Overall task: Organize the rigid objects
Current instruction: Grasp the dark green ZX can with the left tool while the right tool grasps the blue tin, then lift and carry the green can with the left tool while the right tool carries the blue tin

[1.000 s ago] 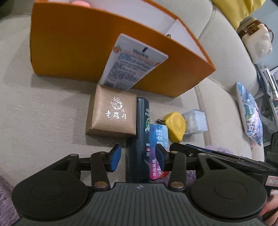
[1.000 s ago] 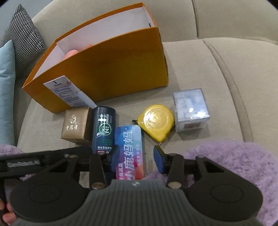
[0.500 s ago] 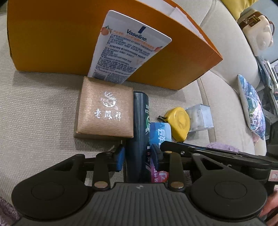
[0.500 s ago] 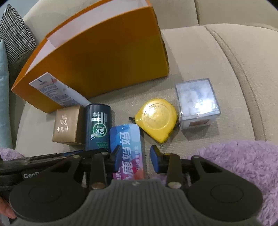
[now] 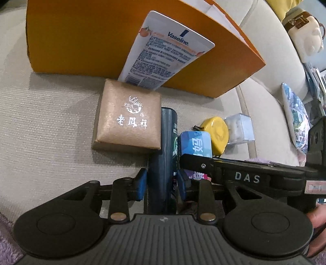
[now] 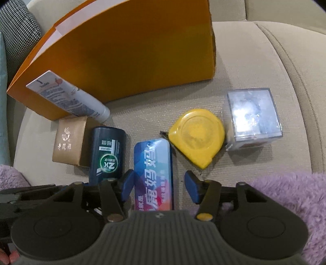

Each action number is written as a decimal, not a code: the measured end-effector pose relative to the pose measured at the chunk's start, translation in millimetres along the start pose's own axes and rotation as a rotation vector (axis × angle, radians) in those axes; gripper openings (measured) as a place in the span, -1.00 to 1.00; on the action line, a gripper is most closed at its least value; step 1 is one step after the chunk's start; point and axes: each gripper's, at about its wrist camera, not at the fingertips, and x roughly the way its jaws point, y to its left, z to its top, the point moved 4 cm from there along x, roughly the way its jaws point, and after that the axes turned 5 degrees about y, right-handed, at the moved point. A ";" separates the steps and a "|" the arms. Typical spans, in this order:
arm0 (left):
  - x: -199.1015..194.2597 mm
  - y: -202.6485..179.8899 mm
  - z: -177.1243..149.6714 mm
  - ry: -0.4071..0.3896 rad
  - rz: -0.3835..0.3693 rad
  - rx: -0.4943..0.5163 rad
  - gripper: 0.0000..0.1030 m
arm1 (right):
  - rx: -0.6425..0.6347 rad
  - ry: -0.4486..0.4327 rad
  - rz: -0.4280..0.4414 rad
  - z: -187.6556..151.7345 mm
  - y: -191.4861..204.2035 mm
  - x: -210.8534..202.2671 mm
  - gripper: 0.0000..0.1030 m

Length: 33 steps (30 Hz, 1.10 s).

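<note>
I work over a beige sofa seat cushion (image 6: 254, 67) of ribbed woven fabric, with a seam curving down its right part. Behind it rise the padded back cushions (image 6: 285, 10) in the same beige. At the far left lean a black-and-white houndstooth pillow (image 6: 18, 30) and a pale teal pillow (image 6: 3, 102). A fluffy lilac throw (image 6: 289, 195) spreads over the near edge of the seat. From my left camera, a blue patterned pillow (image 5: 295, 120) lies at the right, a cream bag (image 5: 303, 40) sits far right, and a yellow cushion (image 5: 285, 7) peeks above. The light is soft and even.
</note>
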 end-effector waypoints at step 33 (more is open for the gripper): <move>-44.1 -26.7 4.2 -0.091 -0.130 0.026 -0.31 | 0.072 -0.108 0.205 -16.0 -0.8 -61.8 -0.74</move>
